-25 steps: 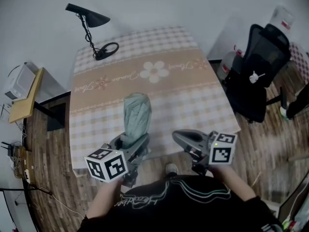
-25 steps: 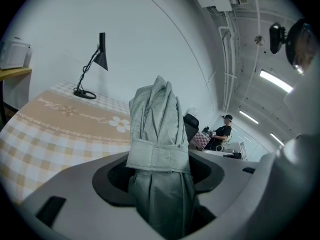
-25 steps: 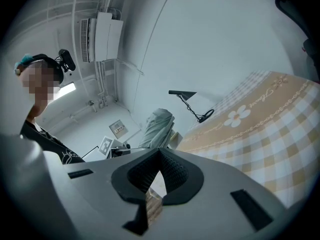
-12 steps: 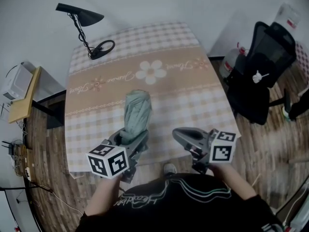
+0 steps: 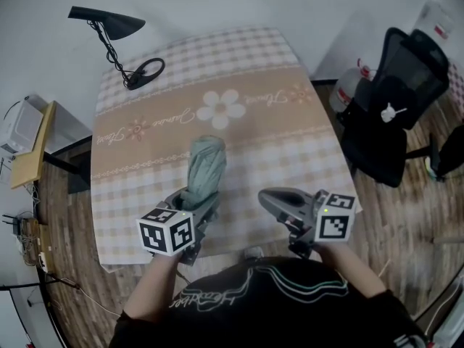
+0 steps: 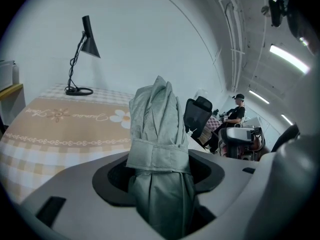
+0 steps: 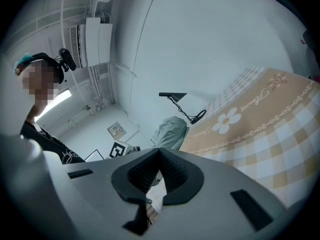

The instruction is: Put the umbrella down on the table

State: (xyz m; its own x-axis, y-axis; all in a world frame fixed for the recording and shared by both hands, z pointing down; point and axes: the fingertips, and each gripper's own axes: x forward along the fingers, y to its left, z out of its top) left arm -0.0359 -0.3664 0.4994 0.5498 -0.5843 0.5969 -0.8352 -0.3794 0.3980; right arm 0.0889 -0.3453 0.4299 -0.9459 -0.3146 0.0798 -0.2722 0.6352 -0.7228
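Observation:
A folded grey-green umbrella with a strap round it sticks out forward from my left gripper, which is shut on its lower part over the near side of the checked table. In the left gripper view the umbrella fills the gap between the jaws of the left gripper. My right gripper hovers to its right near the table's front edge, shut and empty. The right gripper view shows the right gripper with pads meeting, and the umbrella beyond it.
A black desk lamp stands at the table's far left corner. A black office chair and a water bottle are at the right of the table. A wooden shelf is at the left.
My left gripper has carried the umbrella forward and lower over the table. The right gripper has shifted forward a little beside it.

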